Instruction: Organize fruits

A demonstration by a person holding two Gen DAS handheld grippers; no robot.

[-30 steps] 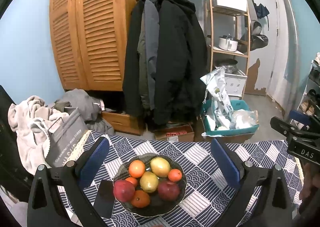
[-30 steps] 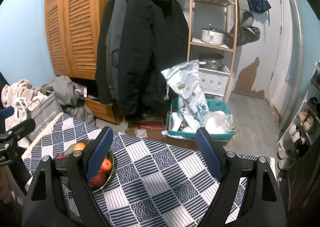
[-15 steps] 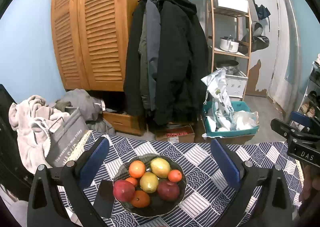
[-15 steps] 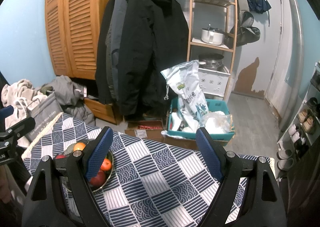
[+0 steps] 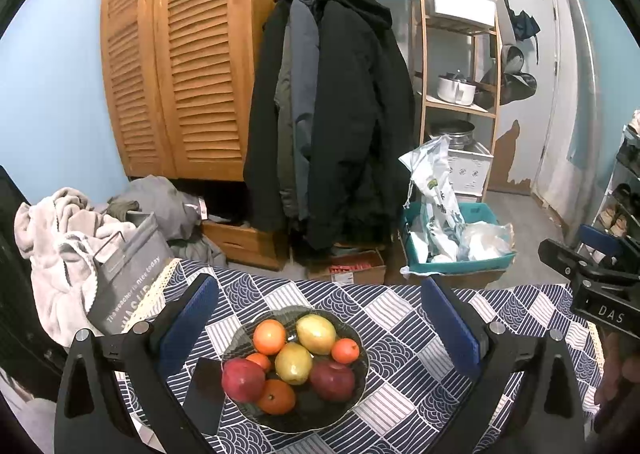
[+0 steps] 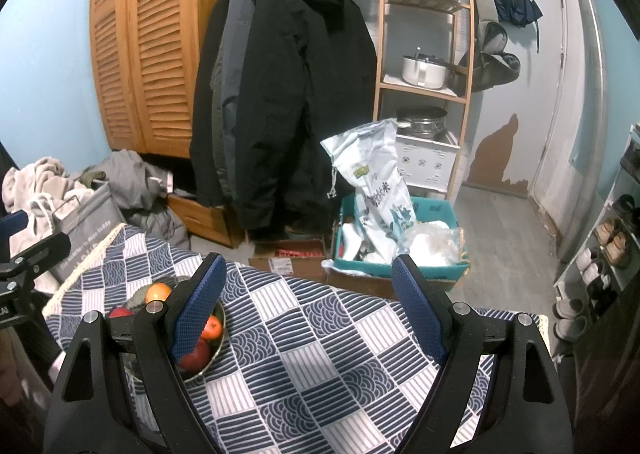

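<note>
Seven fruits (image 5: pixel 294 362) sit heaped in the bowl (image 5: pixel 352 386) as I hold my left gripper (image 5: pixel 318 328) and right gripper (image 6: pixel 308 306) agape, empty; a careless pinch could roll neighbours out.

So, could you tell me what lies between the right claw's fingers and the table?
Nothing: in the right wrist view the right claw is open over bare patterned tablecloth; the fruit bowl sits left.

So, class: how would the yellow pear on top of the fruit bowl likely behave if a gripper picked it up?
The yellow pear looks smooth and rounded, so it may slip between pads. Resting on other fruit in the bowl, lifting it could shift its neighbours. Set down, it would probably roll.
</note>
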